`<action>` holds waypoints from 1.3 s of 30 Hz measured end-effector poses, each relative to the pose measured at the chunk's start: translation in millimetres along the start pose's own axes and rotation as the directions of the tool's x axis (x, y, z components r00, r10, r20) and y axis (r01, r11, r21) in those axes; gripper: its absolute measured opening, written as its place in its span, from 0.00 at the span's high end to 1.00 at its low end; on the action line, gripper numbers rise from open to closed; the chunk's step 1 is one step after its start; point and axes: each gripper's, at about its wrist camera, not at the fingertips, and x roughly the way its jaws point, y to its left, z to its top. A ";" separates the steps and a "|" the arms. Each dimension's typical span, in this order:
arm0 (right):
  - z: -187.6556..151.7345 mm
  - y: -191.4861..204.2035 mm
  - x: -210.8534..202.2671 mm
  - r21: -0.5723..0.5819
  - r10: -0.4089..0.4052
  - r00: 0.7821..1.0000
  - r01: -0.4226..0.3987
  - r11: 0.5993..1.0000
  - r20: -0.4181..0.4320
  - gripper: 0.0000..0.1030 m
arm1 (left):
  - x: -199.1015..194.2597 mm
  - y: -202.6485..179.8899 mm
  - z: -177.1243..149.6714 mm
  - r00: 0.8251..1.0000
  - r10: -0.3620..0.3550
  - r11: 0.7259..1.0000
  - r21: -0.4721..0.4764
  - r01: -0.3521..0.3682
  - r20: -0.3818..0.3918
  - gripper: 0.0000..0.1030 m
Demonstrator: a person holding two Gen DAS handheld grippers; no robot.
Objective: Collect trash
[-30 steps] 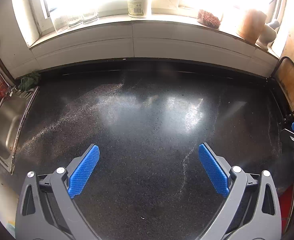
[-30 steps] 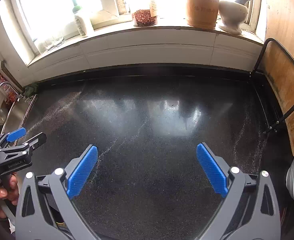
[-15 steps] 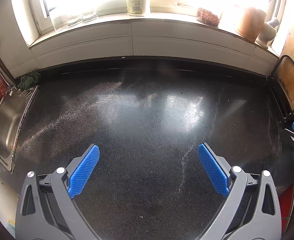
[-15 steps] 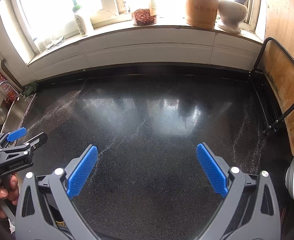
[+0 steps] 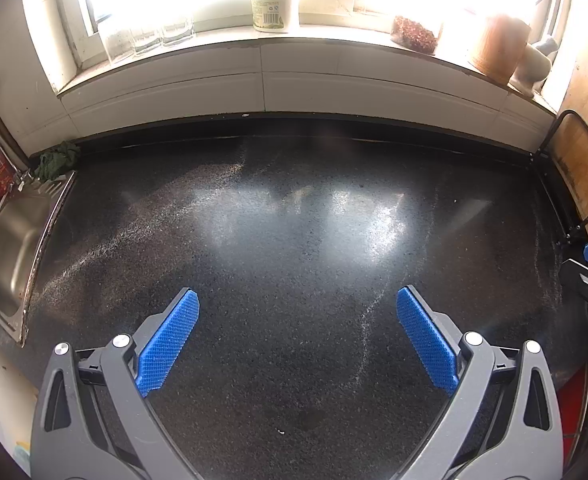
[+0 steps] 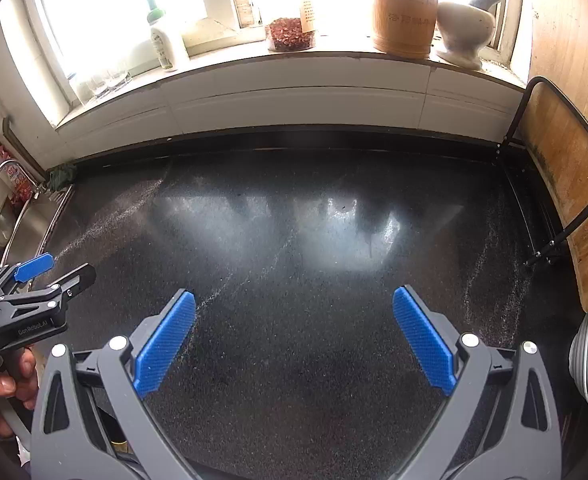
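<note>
Both held above the speckled black stone countertop [image 5: 294, 240], side by side. Left grey gripper with blue pads [image 5: 297, 336] spread wide, nothing between the fingers; right grey gripper with blue pads [image 6: 294, 336] likewise agape and unladen. No trash discernible in either view. Steel sink [image 5: 10, 248] at far left, wooden cutting board in black wire rack [image 6: 566, 208] at right.
</note>
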 end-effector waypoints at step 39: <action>5.8 2.5 7.1 -0.005 0.015 1.000 -0.015 1.000 -0.005 0.07 | -1.0 3.3 3.6 1.000 -0.012 1.000 -0.007 0.012 -0.021 0.06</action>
